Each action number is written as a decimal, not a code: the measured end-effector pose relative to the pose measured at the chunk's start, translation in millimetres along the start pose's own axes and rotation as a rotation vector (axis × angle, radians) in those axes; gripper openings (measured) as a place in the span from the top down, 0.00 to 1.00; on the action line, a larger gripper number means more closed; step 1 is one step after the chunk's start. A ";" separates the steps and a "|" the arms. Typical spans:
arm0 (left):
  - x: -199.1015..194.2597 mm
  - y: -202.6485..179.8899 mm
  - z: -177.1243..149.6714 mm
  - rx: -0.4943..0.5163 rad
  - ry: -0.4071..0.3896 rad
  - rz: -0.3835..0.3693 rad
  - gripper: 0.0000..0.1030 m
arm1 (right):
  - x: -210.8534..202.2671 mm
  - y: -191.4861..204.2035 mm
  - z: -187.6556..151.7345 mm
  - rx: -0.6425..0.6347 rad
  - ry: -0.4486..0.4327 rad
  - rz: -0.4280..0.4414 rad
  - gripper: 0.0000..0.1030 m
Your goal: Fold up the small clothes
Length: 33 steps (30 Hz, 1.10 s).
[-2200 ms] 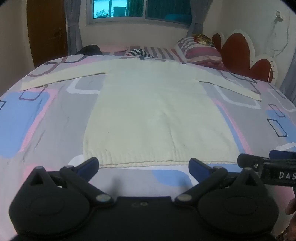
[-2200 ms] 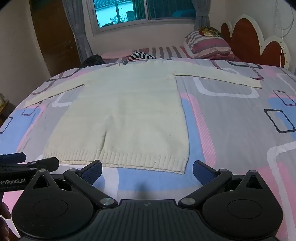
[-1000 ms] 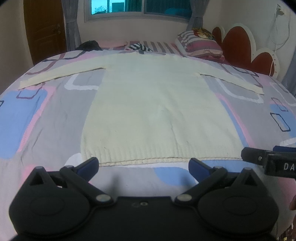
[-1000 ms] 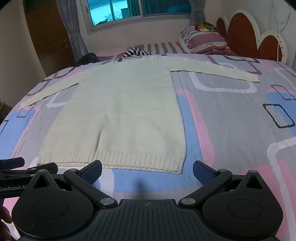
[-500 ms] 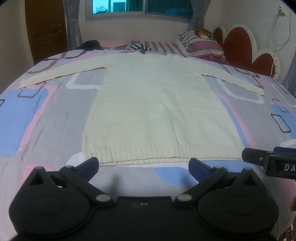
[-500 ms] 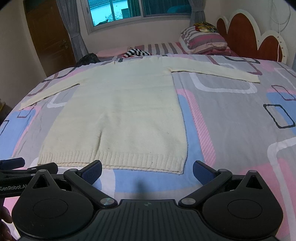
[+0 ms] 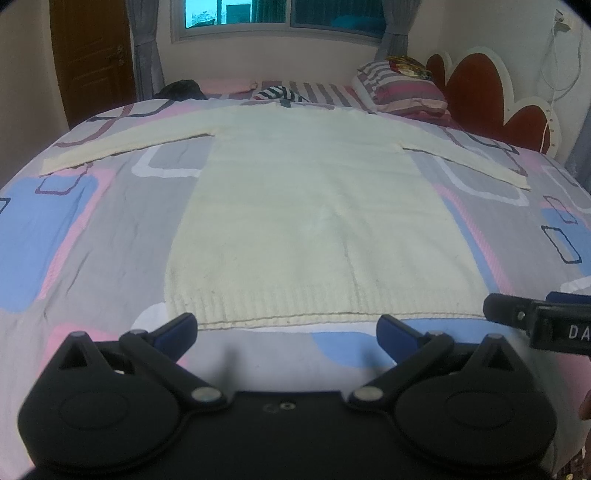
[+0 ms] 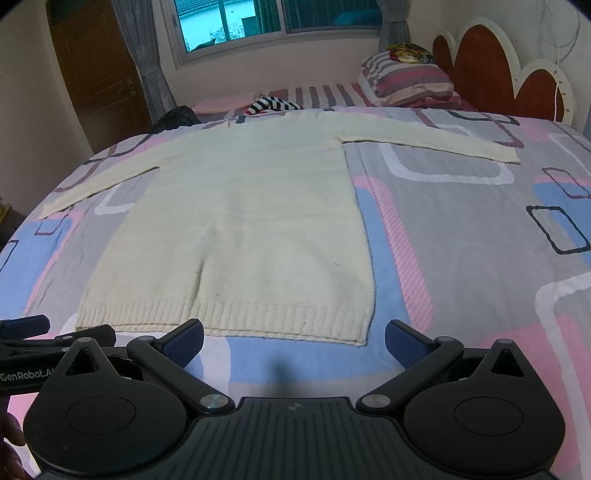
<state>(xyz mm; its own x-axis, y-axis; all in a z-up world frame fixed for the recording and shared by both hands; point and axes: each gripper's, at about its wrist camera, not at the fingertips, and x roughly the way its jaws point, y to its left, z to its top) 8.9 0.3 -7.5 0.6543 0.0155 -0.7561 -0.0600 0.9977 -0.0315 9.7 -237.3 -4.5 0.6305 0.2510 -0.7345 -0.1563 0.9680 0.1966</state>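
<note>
A cream knitted sweater lies flat on the bed, both sleeves spread out sideways and its ribbed hem nearest me. My left gripper hovers open just in front of the hem's left half, nothing between its blue pads. My right gripper is open too, in front of the hem's right corner, and holds nothing. Each gripper shows at the edge of the other's view: the right gripper at the far right, the left gripper at the far left.
The bed has a sheet patterned in pink, blue and grey. Striped pillows and a striped garment lie at the far end by a red headboard. A window and a brown door are behind.
Both grippers have drifted only slightly and stay open in front of the hem. The sweater has not moved.
</note>
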 end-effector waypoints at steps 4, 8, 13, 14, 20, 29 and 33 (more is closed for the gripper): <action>-0.1 -0.6 0.1 0.002 0.001 -0.001 0.00 | -0.7 0.3 0.1 0.002 0.000 0.000 0.00; 0.8 -1.3 0.5 0.000 0.001 -0.002 0.00 | -0.6 -0.2 0.5 0.002 0.002 0.000 0.00; 2.2 -0.8 -0.5 -0.002 0.006 -0.001 0.00 | -0.3 -0.4 0.8 0.002 0.003 -0.002 0.00; 2.0 -0.9 -0.8 -0.002 0.006 0.000 0.00 | 0.2 -0.2 0.7 0.002 0.003 -0.003 0.00; 1.3 -0.3 -1.1 -0.009 0.005 0.002 0.00 | 0.8 -0.4 -0.1 -0.002 0.005 0.004 0.00; -0.1 0.1 -2.2 -0.006 0.001 -0.006 0.00 | -0.6 -0.2 -1.7 -0.007 0.005 0.010 0.00; -3.7 4.7 -0.7 -0.037 -0.031 -0.055 0.00 | -4.5 -6.3 -0.4 0.042 -0.021 0.035 0.00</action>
<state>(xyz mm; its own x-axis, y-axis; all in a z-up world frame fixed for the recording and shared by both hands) 5.7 4.9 -5.3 0.6804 -0.0372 -0.7319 -0.0503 0.9940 -0.0973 7.6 -244.6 -2.7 0.6411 0.2837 -0.7131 -0.1467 0.9573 0.2490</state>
